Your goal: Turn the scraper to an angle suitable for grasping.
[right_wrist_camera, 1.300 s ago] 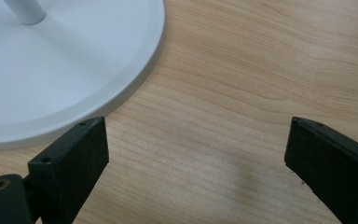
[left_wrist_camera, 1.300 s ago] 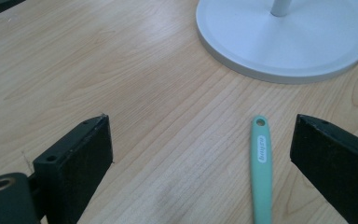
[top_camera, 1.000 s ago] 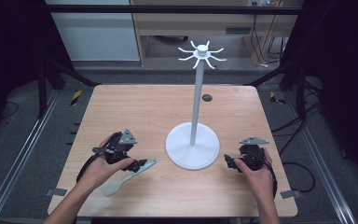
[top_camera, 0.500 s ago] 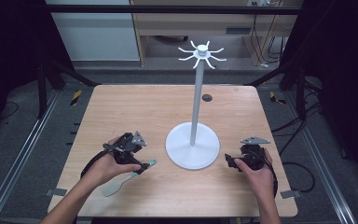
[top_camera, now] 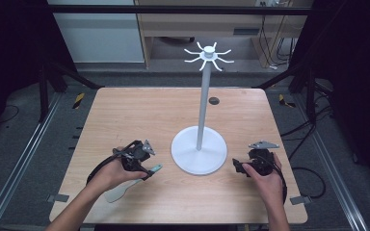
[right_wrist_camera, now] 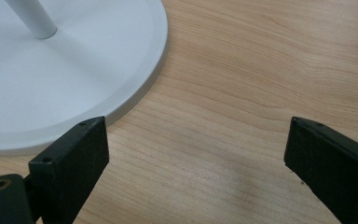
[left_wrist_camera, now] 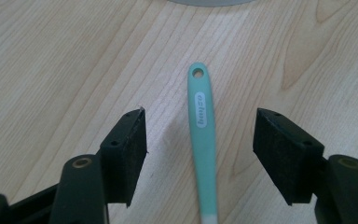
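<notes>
From above, a person works at a wooden counter (top_camera: 125, 110), a hand-held gripper in each hand. The left hand-held gripper (top_camera: 147, 169) sits low over a mint-handled spatula (top_camera: 125, 185) lying flat near the front edge, handle end toward the white stand (top_camera: 200, 154), pale blade toward the person. The right hand-held gripper (top_camera: 237, 166) rests just beside the stand's round base, holding nothing.

Along the left hand-held gripper (left_wrist_camera: 200, 140), the jaws stand wide open either side of the spatula (left_wrist_camera: 203, 135) handle, touching neither it nor each other. The handle looks light, smooth plastic, probably slick; its narrow shaft below the hanging hole seems the sensible place to pinch. The blade is likely soft and would flex.

Along the right hand-held gripper (right_wrist_camera: 196, 154), the jaws gape wide over bare wood, the stand (right_wrist_camera: 74, 74) base at the left, nothing between them.
</notes>
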